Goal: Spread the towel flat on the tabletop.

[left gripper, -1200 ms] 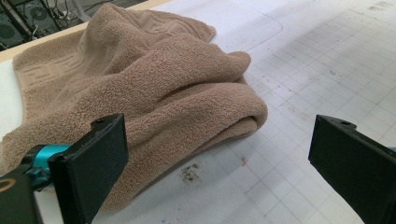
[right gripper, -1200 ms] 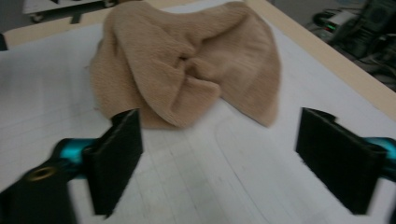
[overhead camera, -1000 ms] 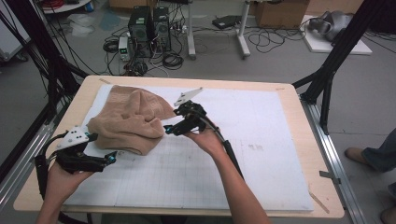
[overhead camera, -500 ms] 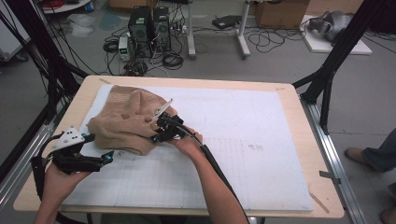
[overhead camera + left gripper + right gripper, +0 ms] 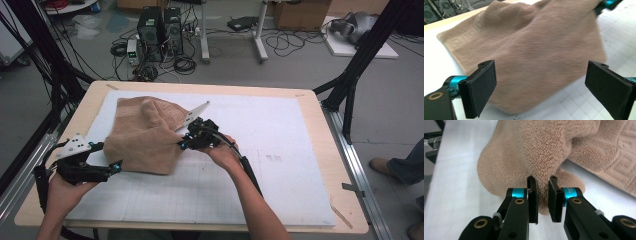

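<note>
Tan terry towel [image 5: 145, 137] with a Greek-key border, bunched up in a loose heap on the left side of the white mat [image 5: 280, 150], one fold pinched up.

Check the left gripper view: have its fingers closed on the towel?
No, the left gripper stands wide open, the towel lying untouched between its fingers.

Left gripper view: the towel [image 5: 536, 55] is cut off by the top edge, and its far right side is motion-blurred. Right gripper view: the towel fold pinched between the jaws hides their inner faces. High view: towel pattern too small to resolve.
</note>
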`<state>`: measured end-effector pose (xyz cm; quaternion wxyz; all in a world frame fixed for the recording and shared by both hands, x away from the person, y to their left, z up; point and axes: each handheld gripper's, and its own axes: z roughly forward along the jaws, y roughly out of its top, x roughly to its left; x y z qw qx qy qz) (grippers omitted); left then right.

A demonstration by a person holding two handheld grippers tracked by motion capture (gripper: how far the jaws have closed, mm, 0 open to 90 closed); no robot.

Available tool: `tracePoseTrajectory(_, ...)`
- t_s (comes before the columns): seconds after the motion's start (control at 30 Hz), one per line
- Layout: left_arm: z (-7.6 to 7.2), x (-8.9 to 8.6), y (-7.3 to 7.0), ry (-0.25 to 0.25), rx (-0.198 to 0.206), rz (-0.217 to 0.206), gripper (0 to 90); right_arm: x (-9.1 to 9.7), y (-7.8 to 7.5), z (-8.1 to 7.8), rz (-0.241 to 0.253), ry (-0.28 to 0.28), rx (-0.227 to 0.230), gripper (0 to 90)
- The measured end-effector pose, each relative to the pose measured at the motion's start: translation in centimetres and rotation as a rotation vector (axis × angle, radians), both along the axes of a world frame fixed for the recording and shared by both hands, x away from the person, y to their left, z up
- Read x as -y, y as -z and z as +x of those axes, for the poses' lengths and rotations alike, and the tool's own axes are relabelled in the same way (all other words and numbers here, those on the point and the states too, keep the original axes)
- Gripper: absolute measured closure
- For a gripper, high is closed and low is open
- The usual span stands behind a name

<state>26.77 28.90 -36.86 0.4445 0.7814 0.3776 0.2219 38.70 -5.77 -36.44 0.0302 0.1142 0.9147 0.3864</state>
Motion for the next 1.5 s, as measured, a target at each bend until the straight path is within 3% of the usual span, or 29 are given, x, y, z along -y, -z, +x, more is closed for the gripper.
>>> tracePoseTrajectory(0.37,0.9,2.3,0.1,0.055,-0.026,-0.006,15.0,8.0,-0.3,-5.3,0.015,0.061,0.006,81.0)
tracePoseTrajectory(0.47,1.0,2.9,0.2,0.072,-0.03,-0.01,16.4,9.5,-0.1,-7.1,0.019,0.066,0.008,81.0)
tracePoseTrajectory(0.6,1.3,4.4,0.4,0.116,-0.036,-0.003,20.9,10.3,0.6,-9.0,0.016,0.025,0.009,76.8)
tracePoseTrajectory(0.63,1.5,4.7,0.5,0.128,-0.037,0.004,20.9,10.3,0.6,-9.0,0.016,0.025,0.009,76.8)
tracePoseTrajectory(0.67,1.9,5.4,0.7,0.145,-0.044,0.001,23.9,11.0,0.1,-9.3,0.049,0.037,0.028,71.5)
tracePoseTrajectory(0.73,2.4,6.1,0.9,0.16,-0.046,0.011,26.1,11.8,-0.5,-9.1,0.087,0.062,0.041,69.5)
tracePoseTrajectory(0.83,3.1,7.0,1.4,0.188,-0.07,0.016,31.4,12.9,-0.9,-7.7,0.144,0.119,0.032,67.5)
tracePoseTrajectory(0.87,3.1,7.0,1.4,0.188,-0.07,0.016,34.0,12.9,-0.9,-7.7,0.144,0.119,0.032,67.5)
tracePoseTrajectory(0.93,3.7,8.0,2.1,0.213,-0.102,0.051,38.0,12.3,0.1,-6.1,0.163,0.133,-0.001,66.0)
tracePoseTrajectory(0.97,3.7,8.0,2.1,0.213,-0.102,0.051,41.4,11.6,0.6,-5.7,0.139,0.129,-0.013,64.7)
tracePoseTrajectory(1.0,3.9,8.4,2.7,0.236,-0.129,0.08,45.4,10.9,1.2,-5.4,0.121,0.113,-0.034,62.8)
tracePoseTrajectory(1.1,4.0,8.6,3.5,0.271,-0.159,0.117,57.6,9.2,3.0,-5.2,0.089,0.081,-0.088,57.6)
tracePoseTrajectory(1.17,4.0,8.7,4.2,0.284,-0.179,0.14,65.6,8.5,4.1,-5.3,0.071,0.077,-0.098,57.2)
tracePoseTrajectory(1.23,4.1,8.6,5.0,0.283,-0.203,0.139,71.0,7.8,5.0,-5.4,0.068,0.078,-0.122,57.8)
tracePoseTrajectory(1.33,4.0,8.1,5.4,0.276,-0.197,0.104,76.1,7.0,5.7,-5.5,0.078,0.063,-0.134,70.4)
tracePoseTrajectory(1.43,3.8,8.0,5.1,0.275,-0.179,0.107,79.0,6.7,5.7,-5.5,0.061,0.041,-0.127,82.7)
tracePoseTrajectory(1.5,3.7,8.0,4.9,0.273,-0.172,0.105,80.0,7.3,5.3,-5.6,0.063,0.044,-0.125,84.6)
